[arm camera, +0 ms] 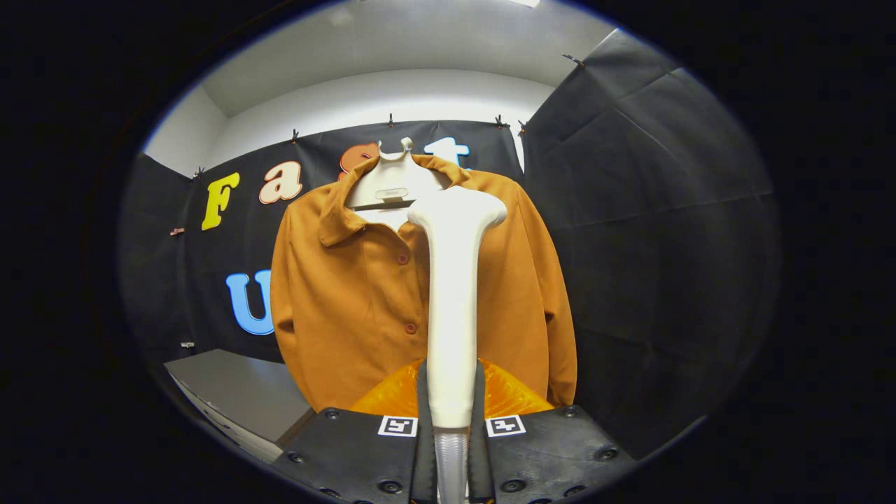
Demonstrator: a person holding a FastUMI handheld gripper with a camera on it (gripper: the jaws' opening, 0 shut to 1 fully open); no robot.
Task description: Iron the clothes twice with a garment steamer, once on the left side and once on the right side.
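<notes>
One upright steamer (pixel 453 308), tool (pixel 451 427) clamping handle, head toward shirt (pixel 350 294)

I find no legible wording or numbers. My gripper (pixel 451 420), both fingers clamped on the white plastic garment steamer (pixel 453 294), carries two square black-and-white coded markers (pixel 397 425), one per finger. The small pale tag (pixel 390 194) on the white plastic hanger (pixel 392 171) is too small to read.

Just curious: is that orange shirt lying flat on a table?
No, the orange shirt hangs on a white hanger, beyond the steamer in the hand-held gripper.
</notes>
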